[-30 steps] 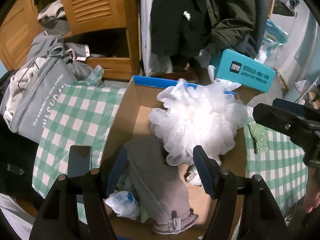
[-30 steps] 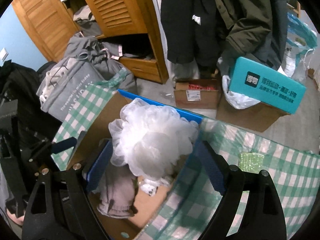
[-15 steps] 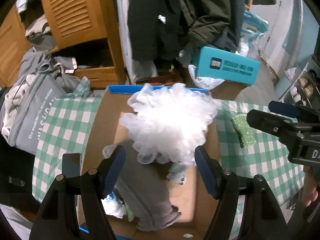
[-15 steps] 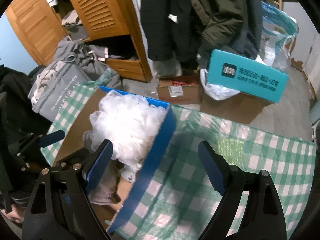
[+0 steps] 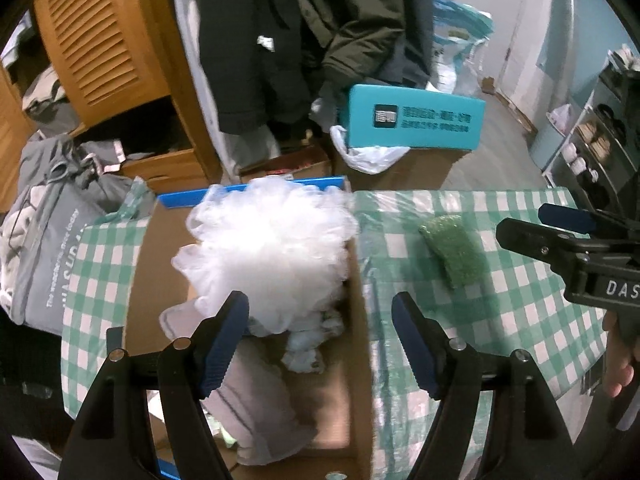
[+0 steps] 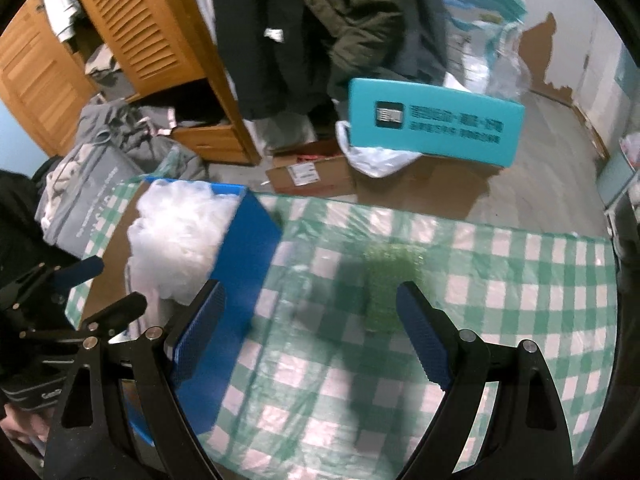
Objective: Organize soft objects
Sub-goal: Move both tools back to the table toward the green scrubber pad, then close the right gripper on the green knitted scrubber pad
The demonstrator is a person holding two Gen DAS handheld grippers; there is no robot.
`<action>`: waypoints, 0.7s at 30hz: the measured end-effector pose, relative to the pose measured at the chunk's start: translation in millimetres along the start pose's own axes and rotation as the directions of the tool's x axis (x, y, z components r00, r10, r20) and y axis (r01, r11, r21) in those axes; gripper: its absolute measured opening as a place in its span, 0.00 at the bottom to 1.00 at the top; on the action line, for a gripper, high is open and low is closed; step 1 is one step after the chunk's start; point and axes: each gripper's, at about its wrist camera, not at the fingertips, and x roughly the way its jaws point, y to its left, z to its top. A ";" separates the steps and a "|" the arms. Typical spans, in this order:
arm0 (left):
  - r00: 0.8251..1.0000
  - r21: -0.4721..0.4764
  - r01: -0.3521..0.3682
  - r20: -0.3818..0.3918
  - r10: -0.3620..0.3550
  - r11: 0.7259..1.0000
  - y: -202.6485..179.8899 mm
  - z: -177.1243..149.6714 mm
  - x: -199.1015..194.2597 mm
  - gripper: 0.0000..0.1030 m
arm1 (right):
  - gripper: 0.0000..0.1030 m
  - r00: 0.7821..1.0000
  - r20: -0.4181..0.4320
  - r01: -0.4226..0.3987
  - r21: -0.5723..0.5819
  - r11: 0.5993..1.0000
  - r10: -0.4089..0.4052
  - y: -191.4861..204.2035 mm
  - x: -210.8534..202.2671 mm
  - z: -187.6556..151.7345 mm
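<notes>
A white mesh bath pouf (image 5: 268, 248) lies in the cardboard box (image 5: 357, 360) with blue sides, on top of a grey sock-like cloth (image 5: 260, 408) and small white packets. My left gripper (image 5: 320, 340) hovers over the box's right wall; its jaws are opening and nothing is between the pads. A green glittery scrubber (image 5: 452, 252) lies on the green checked tablecloth (image 5: 520, 340), right of the box. My right gripper (image 6: 308, 336) stands open above the cloth, the scrubber (image 6: 384, 284) just beyond its right finger and the box (image 6: 240, 280) by its left one. The pouf (image 6: 176, 240) shows there too.
Beyond the table's far edge, cardboard boxes and a teal carton (image 5: 412, 120) stand on the floor under hanging coats. A wooden wardrobe (image 5: 100, 40) and a grey bag (image 5: 52, 248) are at the left. A hand (image 5: 620, 360) holds the right gripper.
Both grippers have swung to the right, from over the box's inside toward its right wall and the checked cloth. The pouf stays in the box. The left jaws stand a little wider.
</notes>
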 end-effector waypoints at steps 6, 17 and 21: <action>0.999 0.039 0.030 -0.024 -0.029 0.999 -30.9 4.3 8.2 0.73 | 0.85 0.999 -0.005 0.039 0.033 0.999 -0.039 -30.6 2.2 -6.5; 0.996 0.089 0.041 -0.087 -0.034 0.995 -74.5 7.6 40.1 0.74 | 0.85 0.997 -0.041 0.072 0.092 0.993 -0.069 -73.2 15.6 -13.5; 0.992 0.083 0.050 -0.120 -0.040 0.995 -84.1 9.0 54.8 0.74 | 0.85 0.995 -0.062 0.079 0.094 0.992 -0.074 -82.3 24.6 -14.9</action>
